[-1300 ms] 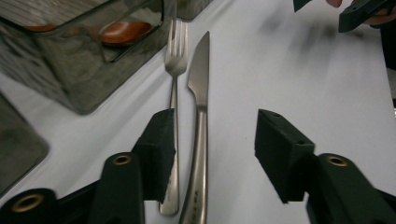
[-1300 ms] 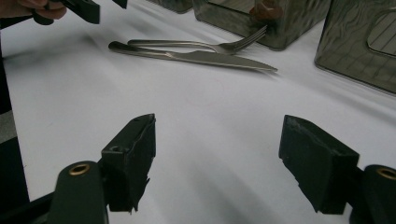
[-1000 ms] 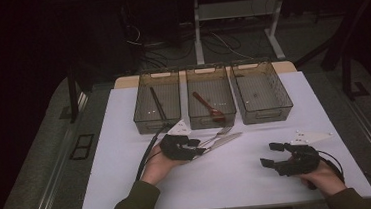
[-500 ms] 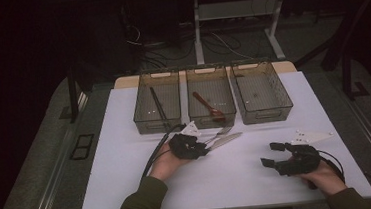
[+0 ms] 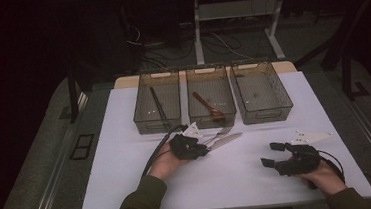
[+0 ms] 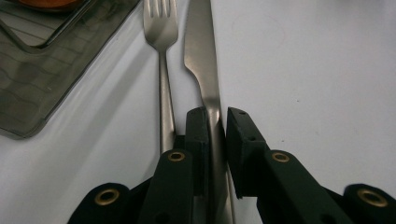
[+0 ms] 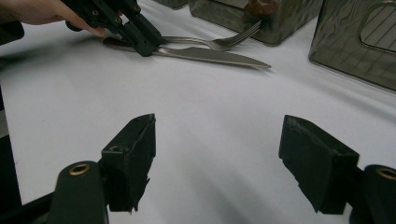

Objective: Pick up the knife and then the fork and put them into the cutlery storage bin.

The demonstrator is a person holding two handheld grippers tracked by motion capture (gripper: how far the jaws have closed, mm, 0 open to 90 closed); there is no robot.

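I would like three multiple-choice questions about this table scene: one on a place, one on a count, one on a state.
1. Where does the brown wooden spoon lie?
A. middle bin
B. right bin
C. on the table

2. How many clear plastic bins stand in the row?
A. two
B. three
C. four

3. The left hand-held gripper is:
A. open over the silver metal fork
B. closing on the silver metal table knife
C. holding a spoon

Answers: 1 A, the high view shows it there. 2 B, three side by side. 3 B, the knife's handle sits between its jaws.
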